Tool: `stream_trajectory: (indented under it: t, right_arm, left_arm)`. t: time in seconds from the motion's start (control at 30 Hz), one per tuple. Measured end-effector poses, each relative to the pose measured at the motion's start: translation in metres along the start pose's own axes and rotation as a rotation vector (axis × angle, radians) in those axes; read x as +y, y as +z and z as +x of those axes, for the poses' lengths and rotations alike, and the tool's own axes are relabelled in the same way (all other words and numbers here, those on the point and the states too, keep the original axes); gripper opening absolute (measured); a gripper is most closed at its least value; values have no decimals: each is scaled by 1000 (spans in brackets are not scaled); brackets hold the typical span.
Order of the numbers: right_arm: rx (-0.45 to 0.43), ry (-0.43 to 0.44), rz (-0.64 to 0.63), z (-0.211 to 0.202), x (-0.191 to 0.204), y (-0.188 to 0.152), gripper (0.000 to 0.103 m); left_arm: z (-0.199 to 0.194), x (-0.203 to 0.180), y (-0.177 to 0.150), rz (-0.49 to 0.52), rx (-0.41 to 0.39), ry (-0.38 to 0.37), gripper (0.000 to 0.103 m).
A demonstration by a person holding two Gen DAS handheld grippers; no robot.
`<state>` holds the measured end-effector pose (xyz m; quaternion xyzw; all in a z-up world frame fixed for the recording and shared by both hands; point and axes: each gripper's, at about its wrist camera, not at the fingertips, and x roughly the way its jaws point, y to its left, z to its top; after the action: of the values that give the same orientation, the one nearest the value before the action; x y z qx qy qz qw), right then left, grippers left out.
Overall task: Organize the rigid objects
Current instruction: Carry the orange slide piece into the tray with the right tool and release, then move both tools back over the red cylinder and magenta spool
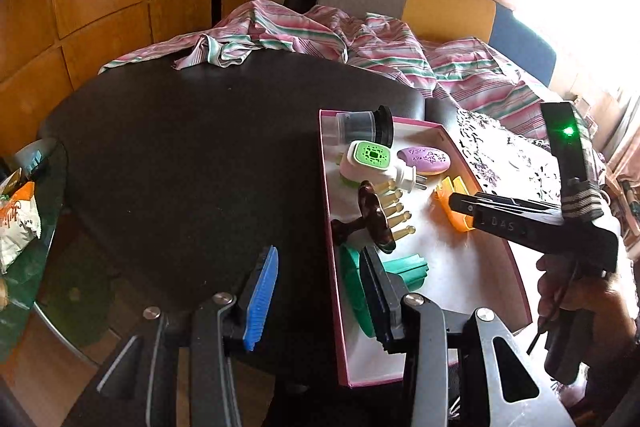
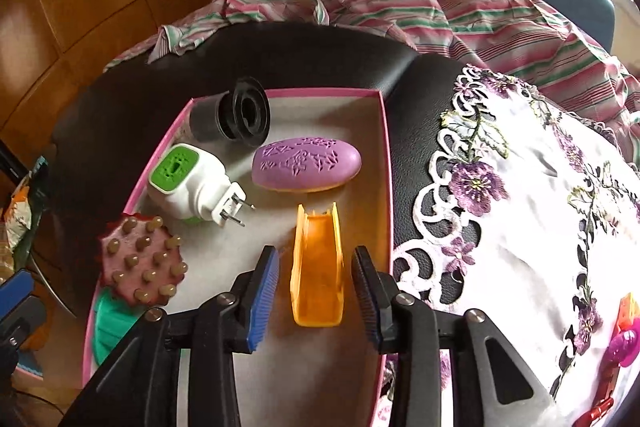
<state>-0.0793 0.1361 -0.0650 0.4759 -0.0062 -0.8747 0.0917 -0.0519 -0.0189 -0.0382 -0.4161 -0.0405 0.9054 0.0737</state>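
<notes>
A pink-rimmed box (image 2: 384,163) lies on a black leather surface (image 1: 180,167). In it are a black cylinder (image 2: 236,119), a green-and-white plug-in unit (image 2: 188,183), a purple oval case (image 2: 306,163), a knobbed brown massage brush (image 2: 140,263), a teal piece (image 2: 110,323) and an orange channel-shaped piece (image 2: 318,307). My right gripper (image 2: 316,255) is open astride the orange piece, a gap showing at each pad. My left gripper (image 1: 320,259) is open astride the box's left wall (image 1: 326,187), one finger outside, the other by the teal piece (image 1: 404,267).
A striped pink-and-green cloth (image 1: 380,51) is heaped behind the box. A white embroidered doily (image 2: 540,227) covers the surface to its right, with red and pink small items (image 2: 624,343) at the far edge. A snack bag (image 1: 16,223) lies on a glass table at left.
</notes>
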Motion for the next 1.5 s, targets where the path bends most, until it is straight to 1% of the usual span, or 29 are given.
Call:
stream_trajectory:
  t: [0.23, 0.47, 0.87, 1.27, 1.43, 1.5]
  right_arm:
    - [-45, 18, 22, -25, -4, -7, 38]
    - [-78, 18, 37, -44, -10, -12, 38]
    - [-92, -8, 73, -62, -32, -24, 38]
    - [-117, -73, 151, -88, -83, -35, 38]
    - [-125, -103, 210, -103, -119, -41, 38]
    - [-129, -128, 241, -110, -137, -44, 38]
  left_arm:
    - [-3, -5, -1, 19, -6, 1, 43]
    - [-8, -13, -2, 44, -15, -1, 43]
    - [-11, -23, -5, 77, -18, -9, 43]
    - [-12, -35, -7, 115, -19, -20, 43]
    - [-13, -41, -6, 130, -20, -23, 43]
    - [-13, -43, -5, 136, -21, -28, 43]
